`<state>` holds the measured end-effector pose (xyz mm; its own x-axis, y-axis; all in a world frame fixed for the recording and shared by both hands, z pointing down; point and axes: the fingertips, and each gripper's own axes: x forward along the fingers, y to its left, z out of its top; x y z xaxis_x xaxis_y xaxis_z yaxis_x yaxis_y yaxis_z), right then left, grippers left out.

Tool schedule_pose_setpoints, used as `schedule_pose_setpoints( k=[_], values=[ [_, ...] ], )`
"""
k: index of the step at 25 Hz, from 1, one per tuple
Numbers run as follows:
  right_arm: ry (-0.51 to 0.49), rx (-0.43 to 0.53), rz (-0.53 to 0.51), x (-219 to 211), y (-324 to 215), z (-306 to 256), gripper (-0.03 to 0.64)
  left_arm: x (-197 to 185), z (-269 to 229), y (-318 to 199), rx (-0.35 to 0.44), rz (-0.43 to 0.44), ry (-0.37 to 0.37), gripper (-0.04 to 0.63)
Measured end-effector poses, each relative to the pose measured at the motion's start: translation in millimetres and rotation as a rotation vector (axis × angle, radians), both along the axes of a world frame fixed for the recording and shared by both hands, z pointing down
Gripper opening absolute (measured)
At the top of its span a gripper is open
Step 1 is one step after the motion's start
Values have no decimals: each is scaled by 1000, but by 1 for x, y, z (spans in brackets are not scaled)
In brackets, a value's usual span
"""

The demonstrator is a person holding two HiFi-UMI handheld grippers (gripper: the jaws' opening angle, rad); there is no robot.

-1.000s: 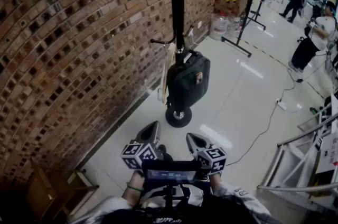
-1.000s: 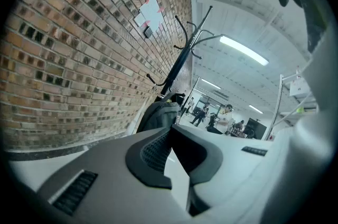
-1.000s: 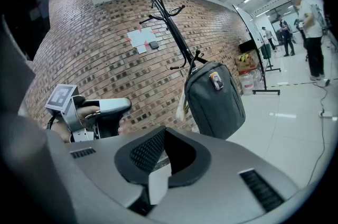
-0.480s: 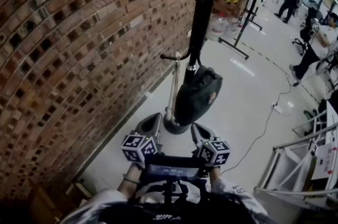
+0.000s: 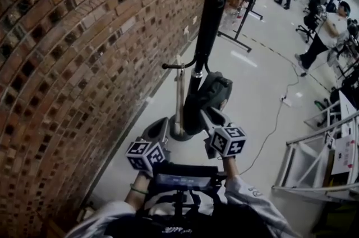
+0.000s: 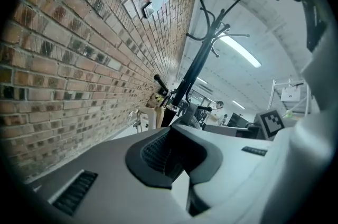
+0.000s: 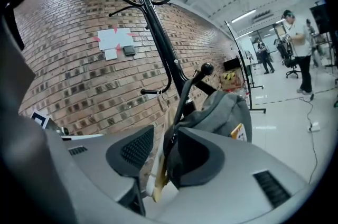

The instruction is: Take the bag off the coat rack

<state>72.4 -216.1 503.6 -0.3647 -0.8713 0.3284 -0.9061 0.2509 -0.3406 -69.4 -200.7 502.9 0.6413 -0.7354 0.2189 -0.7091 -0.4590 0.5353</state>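
Observation:
A black coat rack [image 5: 210, 18] stands by the brick wall. A dark grey bag [image 5: 208, 99] hangs from it by its strap [image 7: 182, 99], low on the pole. My right gripper [image 5: 213, 117] is raised right up to the bag's near side. Its jaws are opening; in the right gripper view [image 7: 161, 151] the strap and bag [image 7: 227, 106] show in the gap just beyond the tips, and the pads press on nothing. My left gripper [image 5: 159, 127] hangs lower and to the left, clear of the bag, with its jaws [image 6: 171, 157] shut and empty.
A pale narrow item [image 5: 179, 91] hangs from a lower hook beside the bag. The brick wall [image 5: 84, 63] runs close on the left. A cable [image 5: 275, 124] crosses the white floor; a metal frame [image 5: 314, 158] stands at right. People [image 5: 328, 29] stand far off.
The view has closed in on the coat rack. My right gripper has risen and reached up against the bag. The left gripper stays low.

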Motion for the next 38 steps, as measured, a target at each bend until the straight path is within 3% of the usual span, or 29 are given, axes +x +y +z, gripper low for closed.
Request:
schedule_pose_setpoints(
  k=[8, 12, 16, 21, 22, 24, 27, 34, 38],
  values=[
    [26, -14, 109, 15, -59, -21, 207, 1, 13, -17, -26, -21, -9, 8],
    [44, -44, 143, 22, -82, -22, 207, -10, -2, -36, 24, -80, 23, 8],
    [48, -54, 128, 19, -101, -23, 207, -21, -26, -56, 60, -155, 67, 8],
    [72, -101, 129, 18, -109, -18, 207, -16, -20, -64, 51, -160, 64, 8],
    [93, -109, 141, 20, -110, -17, 200, -14, -19, -65, 45, -157, 65, 8],
    [145, -116, 150, 21, -111, -16, 124, -14, -13, -67, 39, -154, 58, 8],
    [182, -103, 113, 17, -111, -13, 84, -16, -9, -69, 41, -151, 45, 8],
    [142, 5, 45, 12, -103, -25, 52, -17, -15, -76, 48, -163, 50, 8],
    [-43, -6, 57, 15, -94, -36, 37, -16, -21, -78, 45, -164, 63, 8]
  ],
)
